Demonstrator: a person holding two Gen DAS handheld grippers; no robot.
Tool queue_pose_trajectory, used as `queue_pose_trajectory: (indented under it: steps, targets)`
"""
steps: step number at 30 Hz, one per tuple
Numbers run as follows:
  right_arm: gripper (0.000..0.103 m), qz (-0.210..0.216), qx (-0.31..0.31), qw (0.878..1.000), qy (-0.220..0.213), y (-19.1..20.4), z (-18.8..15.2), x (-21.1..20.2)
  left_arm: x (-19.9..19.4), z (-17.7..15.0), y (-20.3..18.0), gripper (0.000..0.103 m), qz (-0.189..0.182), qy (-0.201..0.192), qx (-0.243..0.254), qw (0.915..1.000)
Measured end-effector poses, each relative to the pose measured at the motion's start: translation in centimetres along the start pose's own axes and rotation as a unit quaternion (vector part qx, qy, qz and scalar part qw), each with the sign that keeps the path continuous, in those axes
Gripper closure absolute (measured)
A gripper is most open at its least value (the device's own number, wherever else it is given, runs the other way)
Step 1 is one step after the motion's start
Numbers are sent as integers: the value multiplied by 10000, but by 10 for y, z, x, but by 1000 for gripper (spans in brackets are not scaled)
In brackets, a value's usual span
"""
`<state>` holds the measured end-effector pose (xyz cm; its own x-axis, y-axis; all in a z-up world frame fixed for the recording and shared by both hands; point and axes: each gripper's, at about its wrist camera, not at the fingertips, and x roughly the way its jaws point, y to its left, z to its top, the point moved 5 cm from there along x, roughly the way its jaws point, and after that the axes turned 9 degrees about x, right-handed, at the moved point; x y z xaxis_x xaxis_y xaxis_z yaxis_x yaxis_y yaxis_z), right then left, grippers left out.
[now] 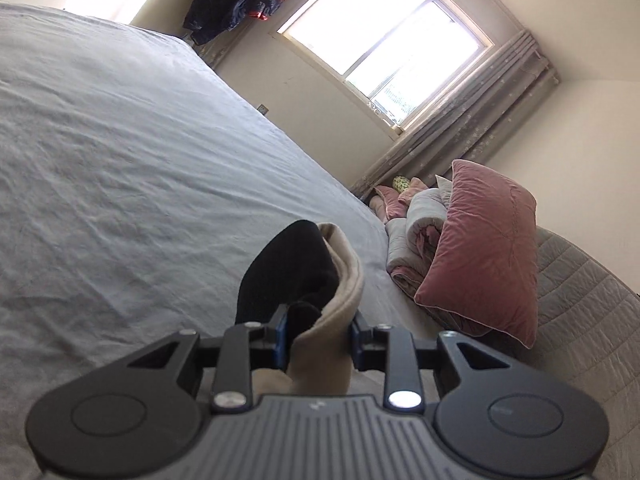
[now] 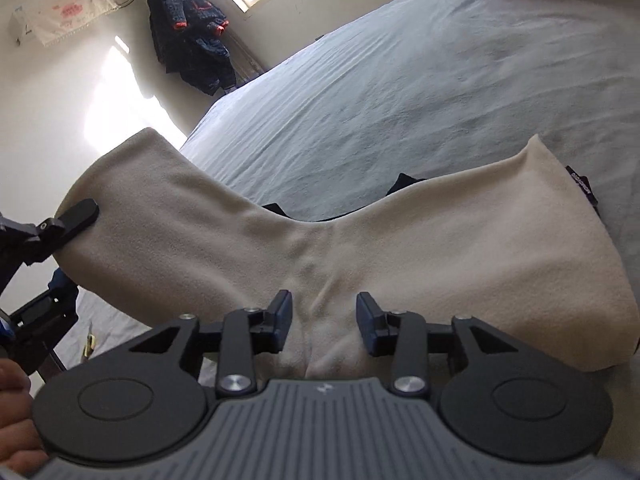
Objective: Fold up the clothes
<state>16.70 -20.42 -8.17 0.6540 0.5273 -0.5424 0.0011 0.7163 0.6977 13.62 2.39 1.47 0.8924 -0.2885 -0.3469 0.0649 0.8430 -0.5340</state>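
The left tongs (image 1: pixel 318 330) pinch a bunched fold of the cream cloth (image 2: pixel 360 248), with a black cloth (image 1: pixel 286 276) squeezed in beside it, and both blue pads press on the bundle. In the right wrist view the same left tongs (image 2: pixel 78 210) show at the left edge, holding up one corner of the cream cloth above the bed (image 2: pixel 400 92). The right tongs (image 2: pixel 324 320) sit partly open over the middle of the cream cloth, where the fabric makes a small ridge. The ridge runs up between the two pads, but the pads do not squeeze it. A hand (image 2: pixel 14 408) shows at the lower left edge of that view, cut off by the frame. The cream cloth spreads wide to both sides, and its right end lies on the grey bed sheet. It has a small dark tag (image 2: pixel 580 182), but the words on it are too small to read. Bits of black cloth peek out behind the cream cloth's far edge. Farther off, a pink pillow (image 1: pixel 484 248) leans on rolled blankets (image 1: pixel 416 232). Dark clothes (image 2: pixel 190 44) hang in the corner by the bright window (image 1: pixel 384 36).
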Motion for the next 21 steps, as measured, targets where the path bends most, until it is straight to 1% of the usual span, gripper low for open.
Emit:
queue_pose_trajectory:
  steps: [6, 9, 11, 13, 15, 17, 19, 21]
  targets:
    - [54, 342, 837, 9957, -218, -25, 25, -33, 24, -26, -41, 72, -297, 338, 329, 9984]
    - [51, 558, 1258, 9899, -327, -40, 35, -46, 35, -42, -55, 72, -390, 502, 466, 9969]
    - [48, 724, 1589, 9839, -375, -50, 39, -53, 45, -56, -62, 71, -447, 719, 616, 9945]
    - [47, 846, 1878, 9778, -384, -58, 41, -57, 57, -72, -66, 71, -506, 1065, 770, 9900]
    - [45, 909, 2096, 9728, -382, -65, 41, -61, 68, -89, -68, 68, -644, 1517, 896, 9822]
    - [44, 944, 2268, 9687, -365, -70, 39, -65, 72, -103, -67, 67, -761, 1808, 1045, 9750]
    - [43, 975, 2390, 9656, -321, -71, 37, -66, 66, -109, -69, 67, -919, 1854, 1286, 9699]
    - [43, 975, 2429, 9648, -265, -70, 36, -65, 57, -111, -71, 62, -1109, 1863, 1501, 9646]
